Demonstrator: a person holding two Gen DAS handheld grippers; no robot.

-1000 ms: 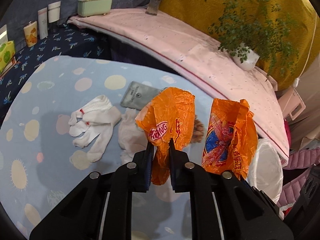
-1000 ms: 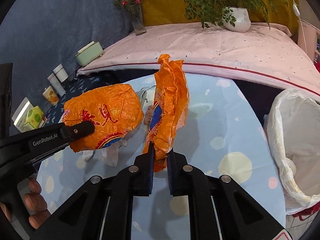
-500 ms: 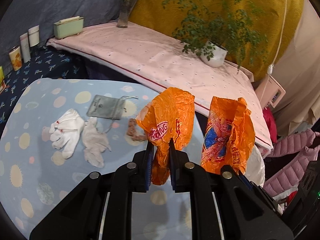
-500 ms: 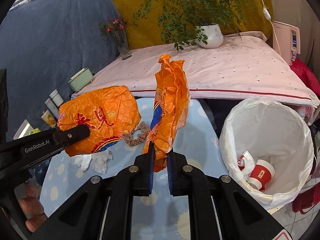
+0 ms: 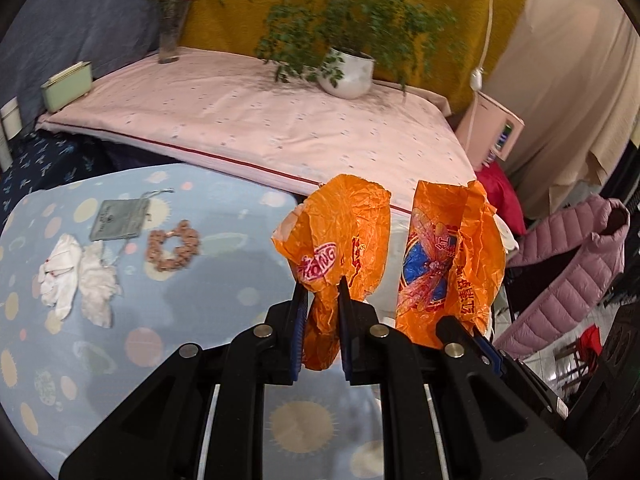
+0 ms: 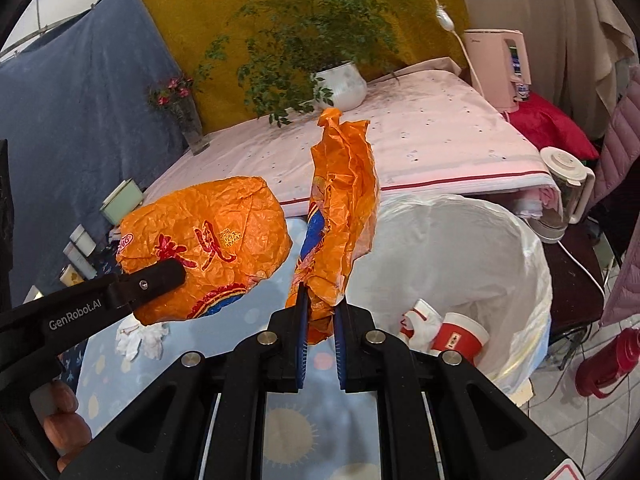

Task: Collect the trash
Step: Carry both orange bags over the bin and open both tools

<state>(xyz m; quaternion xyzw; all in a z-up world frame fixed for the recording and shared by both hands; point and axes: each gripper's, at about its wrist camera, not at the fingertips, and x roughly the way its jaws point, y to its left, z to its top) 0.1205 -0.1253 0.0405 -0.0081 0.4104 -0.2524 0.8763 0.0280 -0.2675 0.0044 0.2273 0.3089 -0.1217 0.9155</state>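
My left gripper is shut on a crumpled orange snack wrapper and holds it in the air over the right edge of the blue dotted table. My right gripper is shut on a second orange wrapper with a blue patch, held upright beside the first; it also shows in the left wrist view. The left gripper's wrapper shows in the right wrist view. A bin lined with a white bag stands right of the table, holding a red paper cup.
On the table lie white crumpled tissues, a grey pouch and a brown scrunchie. Behind is a pink-covered bench with a potted plant. A pink jacket, a kettle and a red bottle stand at the right.
Both grippers have lifted and swung right with their wrappers, away from the table's middle. The lined bin has come fully into the right wrist view.
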